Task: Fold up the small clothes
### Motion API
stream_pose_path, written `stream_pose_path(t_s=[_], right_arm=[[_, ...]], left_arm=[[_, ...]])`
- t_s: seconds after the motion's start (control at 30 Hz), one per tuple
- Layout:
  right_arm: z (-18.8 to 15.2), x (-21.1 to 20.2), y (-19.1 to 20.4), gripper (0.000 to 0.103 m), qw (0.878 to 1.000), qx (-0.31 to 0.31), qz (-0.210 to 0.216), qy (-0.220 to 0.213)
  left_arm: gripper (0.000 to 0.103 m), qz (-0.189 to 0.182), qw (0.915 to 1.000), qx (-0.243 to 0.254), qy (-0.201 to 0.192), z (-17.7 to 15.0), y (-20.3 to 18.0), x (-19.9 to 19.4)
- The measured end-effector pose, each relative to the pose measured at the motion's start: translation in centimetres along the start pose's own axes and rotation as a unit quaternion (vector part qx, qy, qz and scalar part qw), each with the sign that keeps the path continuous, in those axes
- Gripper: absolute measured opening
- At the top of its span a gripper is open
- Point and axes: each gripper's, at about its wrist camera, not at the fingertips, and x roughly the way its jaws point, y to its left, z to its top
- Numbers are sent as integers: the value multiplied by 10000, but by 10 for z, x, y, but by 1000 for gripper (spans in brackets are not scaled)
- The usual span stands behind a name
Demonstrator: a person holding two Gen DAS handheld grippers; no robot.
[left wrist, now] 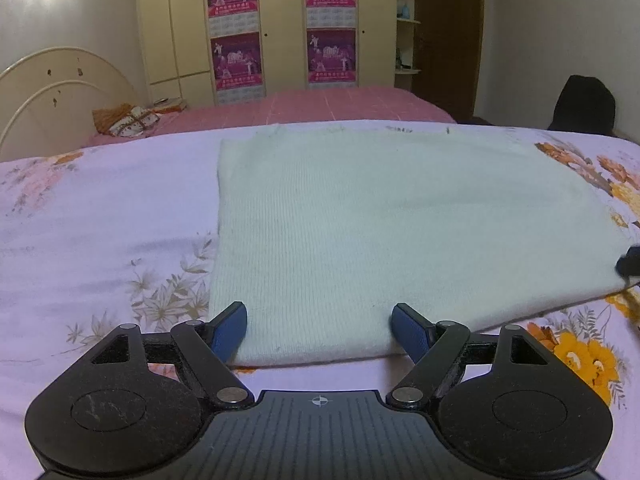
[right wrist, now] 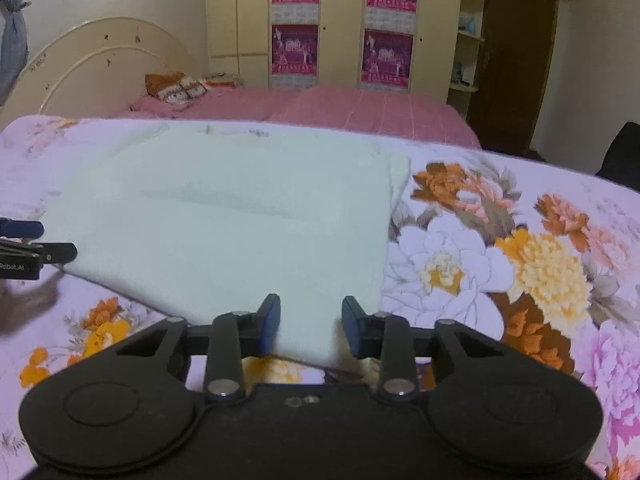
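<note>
A pale mint knitted garment (left wrist: 380, 220) lies flat and folded into a rectangle on the floral bedsheet (left wrist: 100, 220). My left gripper (left wrist: 319, 330) is open, its blue pads either side of the garment's near edge close to the near left corner. In the right wrist view the garment (right wrist: 240, 220) shows a fold line across its middle. My right gripper (right wrist: 311, 326) is open, its pads straddling the garment's near right corner. The left gripper (right wrist: 36, 244) shows at the left edge of the right wrist view; the right gripper's tip (left wrist: 630, 266) shows at the right edge of the left wrist view.
A pink bed (left wrist: 320, 104) with a cream headboard (left wrist: 52, 92) stands beyond. A wardrobe with posters (left wrist: 280, 28) is behind it. A dark chair (left wrist: 582, 106) is at the far right. A brown door (right wrist: 512, 60) is at the back right.
</note>
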Motion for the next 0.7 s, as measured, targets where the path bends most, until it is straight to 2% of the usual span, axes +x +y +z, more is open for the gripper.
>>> stream_pose_path(t_s=[0.07,0.2,0.27,0.3,0.37,0.4,0.43,0.47,0.5,0.57,0.63,0.7], right_arm=[[-4,11,-4,29,9997,52,-16,246],[-4,13,-5,30,9996,139,16,235],[-2,7,-7,23,9995,276,34,159],[-1,3,-9,17,9993,357,73,88],[0,-9,-11,17,9987,475,124,-113],[1,-14,-11,17,9986,487,106,-171],[0,-18,-12,17,9985,500,112,-210],[0,-20,-12,17,9983,513,142,-218],[1,-22,-12,17,9983,518,154,-213],[1,-23,-11,17,9983,518,185,-203],[1,-24,-7,17,9981,525,242,-192],[2,-24,-1,18,9981,502,299,-189]], left_arm=[[81,12,10000,21,3,0,0,1],[83,0,10000,23,45,2,3,1],[83,64,9999,-103,3,6,6,-7],[83,68,9997,-224,-73,7,9,-14],[83,-42,9972,-726,-151,5,23,-27],[82,-172,9930,-1156,-150,2,33,-32],[82,-342,9869,-1569,-137,-2,43,-35],[77,-547,9775,-2037,-99,-7,52,-36],[67,-704,9688,-2375,-37,-13,58,-34],[60,-1015,9431,-3163,142,-26,69,-25],[59,-1198,9158,-3830,154,-41,76,-18],[59,-1244,8991,-4198,15,-48,78,-17]])
